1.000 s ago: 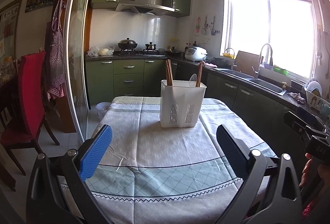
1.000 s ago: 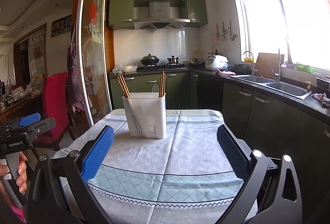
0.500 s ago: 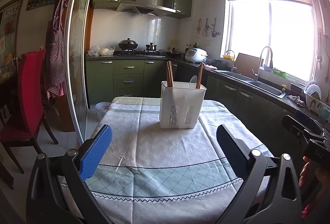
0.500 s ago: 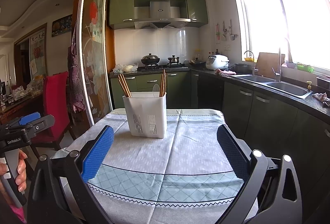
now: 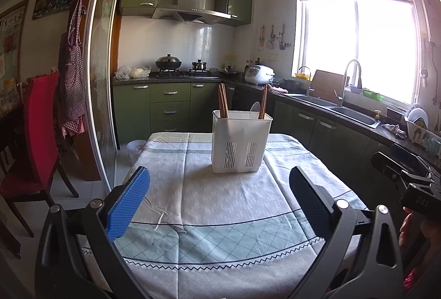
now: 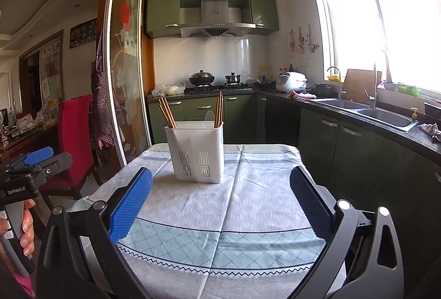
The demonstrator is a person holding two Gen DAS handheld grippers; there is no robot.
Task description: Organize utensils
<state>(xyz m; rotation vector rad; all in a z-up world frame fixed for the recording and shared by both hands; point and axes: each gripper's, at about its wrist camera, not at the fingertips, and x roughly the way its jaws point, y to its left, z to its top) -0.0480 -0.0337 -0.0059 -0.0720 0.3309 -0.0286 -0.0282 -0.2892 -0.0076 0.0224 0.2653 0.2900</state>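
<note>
I see both my left gripper (image 5: 219, 205) and right gripper (image 6: 220, 205) with jaws spread wide, holding nothing; the white slotted plastic utensil holder (image 5: 240, 141) stands upright mid-frame on the table (image 5: 220, 216), well beyond them.

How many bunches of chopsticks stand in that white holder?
2: one chopstick bunch at the white holder's left end, another at its right end; more may hide inside.

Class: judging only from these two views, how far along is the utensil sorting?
Done: chopsticks and a spoon stand in the holder. In hand: nothing; left gripper and right gripper are open. Left: no loose utensils show on the tablecloth.
</note>
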